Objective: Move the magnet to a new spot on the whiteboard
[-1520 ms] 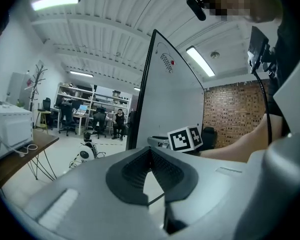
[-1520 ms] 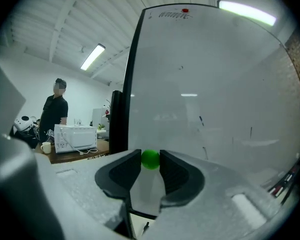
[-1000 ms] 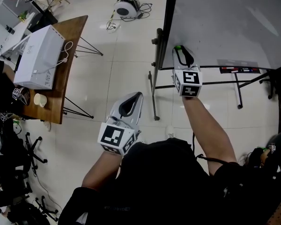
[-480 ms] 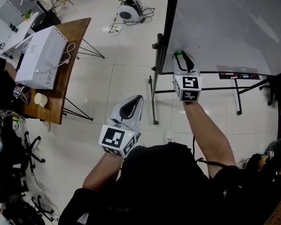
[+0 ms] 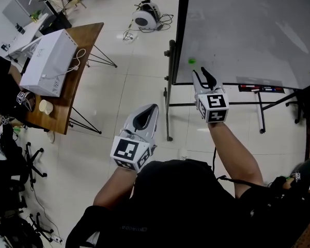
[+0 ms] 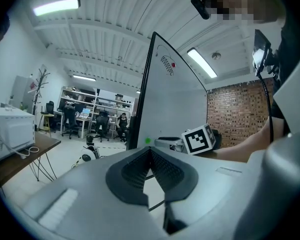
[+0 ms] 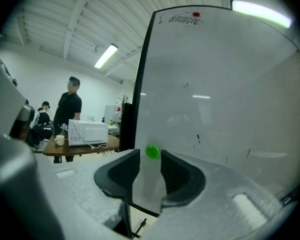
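- Nearest me, my left gripper (image 5: 151, 110) idles over the floor, off the left edge of the whiteboard (image 5: 248, 30), its jaws pressed together on nothing.
- Ahead, my right gripper (image 5: 201, 72) points at the board's lower left corner. Its jaws have just been opening and stand apart, with nothing between the pads.
- By my reading this is the release: the magnet looks placed and let go, and the task is close to done. What remains, I judge, is to draw the right gripper straight back from the board without brushing the magnet or sliding it along the surface.
- The magnet (image 5: 191, 61) clings to the board just beyond the right gripper's tips and apart from them. It is close to the left edge and a little above the bottom edge.
- It is a small, round, bright green button, the only colour on that part of the pale grey board. I expect it to hold there by its own pull.
- Farther along the bottom edge, toward the right, the marker tray (image 5: 258, 89) carries red and dark pens, well apart from the magnet.
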Demonstrator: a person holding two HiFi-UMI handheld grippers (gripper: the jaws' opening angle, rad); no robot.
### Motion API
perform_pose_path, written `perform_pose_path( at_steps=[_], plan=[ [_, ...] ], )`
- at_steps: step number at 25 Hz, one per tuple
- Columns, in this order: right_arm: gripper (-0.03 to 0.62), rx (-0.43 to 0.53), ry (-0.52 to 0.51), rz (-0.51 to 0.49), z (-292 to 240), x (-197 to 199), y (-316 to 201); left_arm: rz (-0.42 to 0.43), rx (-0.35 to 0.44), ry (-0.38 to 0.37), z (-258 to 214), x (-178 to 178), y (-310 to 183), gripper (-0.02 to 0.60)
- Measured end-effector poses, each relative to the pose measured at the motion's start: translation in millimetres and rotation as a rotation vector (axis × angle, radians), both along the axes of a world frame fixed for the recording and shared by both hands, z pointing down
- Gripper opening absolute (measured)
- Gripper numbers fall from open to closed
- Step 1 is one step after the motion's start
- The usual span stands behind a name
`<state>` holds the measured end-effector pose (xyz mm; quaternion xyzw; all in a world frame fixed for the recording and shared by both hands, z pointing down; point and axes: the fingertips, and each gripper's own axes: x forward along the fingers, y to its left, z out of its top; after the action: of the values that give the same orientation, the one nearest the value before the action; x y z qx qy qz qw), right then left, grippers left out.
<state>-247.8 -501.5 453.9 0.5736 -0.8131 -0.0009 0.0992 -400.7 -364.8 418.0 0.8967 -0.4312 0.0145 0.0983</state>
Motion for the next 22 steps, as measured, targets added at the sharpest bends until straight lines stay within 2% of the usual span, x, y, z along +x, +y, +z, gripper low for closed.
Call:
perform_pose_path(
  at_steps=[1, 4, 10, 15, 22],
  plan=[
    [0.108, -0.004, -0.009, -0.024, -4, 0, 7, -0.007, 0.001, 0.003, -1, 2, 0, 0.017],
    [0.011, -0.029, -0.032, -0.111, -18, 3, 32, -0.017, -0.009, 0.013, -1, 14, 3, 0.017],
    [0.011, -0.065, -0.104, -0.328, -49, 18, 108, -0.047, -0.029, 0.037, -1, 41, 11, 0.017],
    [0.011, -0.084, -0.18, -0.394, -49, 42, 148, -0.078, -0.002, 0.037, -8, 65, 19, 0.017],
    [0.011, -0.106, -0.199, -0.497, -31, 52, 165, -0.123, -0.002, 0.012, -3, 95, 38, 0.017]
  ],
)
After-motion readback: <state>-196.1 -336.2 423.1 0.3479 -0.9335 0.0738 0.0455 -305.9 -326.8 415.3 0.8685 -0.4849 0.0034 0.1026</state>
